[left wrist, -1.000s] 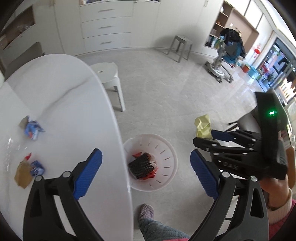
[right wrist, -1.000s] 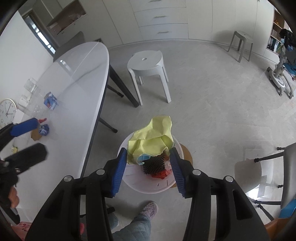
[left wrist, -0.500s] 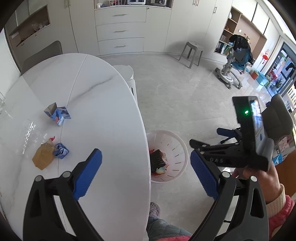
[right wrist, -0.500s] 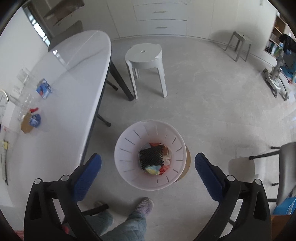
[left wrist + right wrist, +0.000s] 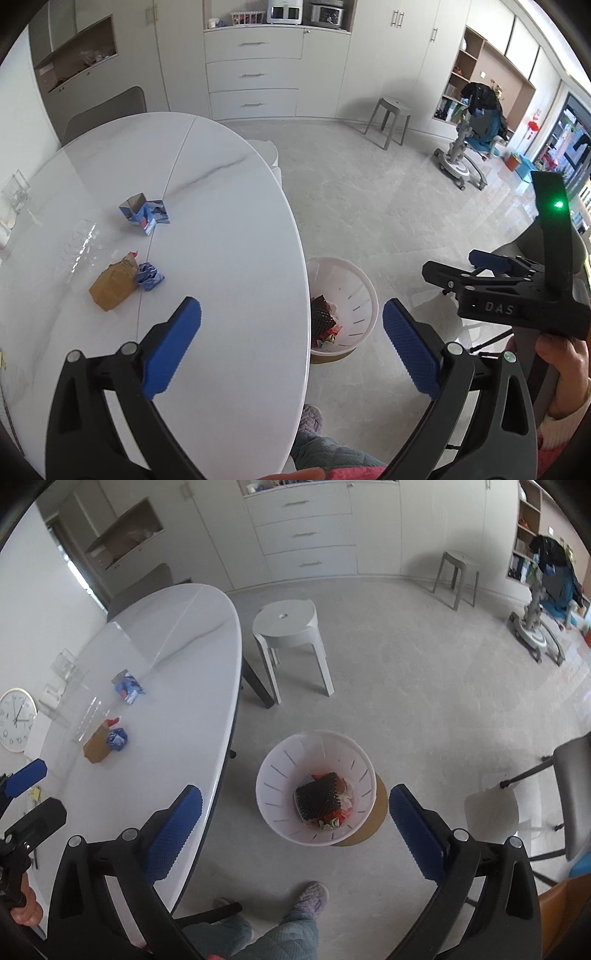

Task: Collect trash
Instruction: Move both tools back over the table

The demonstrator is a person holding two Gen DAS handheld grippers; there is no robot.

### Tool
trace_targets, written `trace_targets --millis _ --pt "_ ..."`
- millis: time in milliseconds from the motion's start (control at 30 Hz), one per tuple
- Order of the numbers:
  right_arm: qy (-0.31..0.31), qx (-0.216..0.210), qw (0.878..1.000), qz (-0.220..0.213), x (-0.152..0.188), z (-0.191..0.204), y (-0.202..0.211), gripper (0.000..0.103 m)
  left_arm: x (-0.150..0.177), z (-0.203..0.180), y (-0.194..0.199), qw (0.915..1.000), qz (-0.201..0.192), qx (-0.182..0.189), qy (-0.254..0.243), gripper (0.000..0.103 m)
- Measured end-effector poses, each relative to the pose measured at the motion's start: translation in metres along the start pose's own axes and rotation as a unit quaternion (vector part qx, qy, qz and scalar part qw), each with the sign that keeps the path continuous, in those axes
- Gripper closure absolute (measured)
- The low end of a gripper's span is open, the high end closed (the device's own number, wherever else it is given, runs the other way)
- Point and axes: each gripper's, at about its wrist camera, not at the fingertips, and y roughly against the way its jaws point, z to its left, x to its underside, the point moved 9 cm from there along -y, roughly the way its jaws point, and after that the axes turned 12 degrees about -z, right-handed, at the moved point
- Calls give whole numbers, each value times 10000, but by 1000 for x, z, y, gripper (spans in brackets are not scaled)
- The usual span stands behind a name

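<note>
A white trash basket (image 5: pixel 280 775) stands on the floor beside the white oval table (image 5: pixel 166 672) and holds a black mesh piece and coloured scraps. It also shows in the left wrist view (image 5: pixel 354 291). On the table lie a brown paper piece (image 5: pixel 110 282), a crumpled blue wrapper (image 5: pixel 149 277) and a torn blue carton (image 5: pixel 144 212). My left gripper (image 5: pixel 291 345) is open and empty above the table's near edge. My right gripper (image 5: pixel 295 829) is open and empty above the basket.
A white stool (image 5: pixel 290 627) stands beyond the basket. A grey stool (image 5: pixel 458 574) is near the drawers. A grey chair (image 5: pixel 569 794) is at the right. Clear glasses (image 5: pixel 88 716) and a wall clock (image 5: pixel 16 720) are at the table's far side. The person's feet (image 5: pixel 312 897) are below.
My right gripper opened and the yellow wrapper it held dropped into the basket. Both grippers rose and pulled back, and the left one swung toward the table.
</note>
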Motion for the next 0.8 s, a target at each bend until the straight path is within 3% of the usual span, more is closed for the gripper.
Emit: trace_targets --millis 433,800 --pt "533 -634 9965 -131 -18 36 10 3 7 15 7 9980 -103 -541 298 8" --pt "775 -1152 9899 272 0 85 -10 2 48 94 6 9902 232 -1142 765 8"
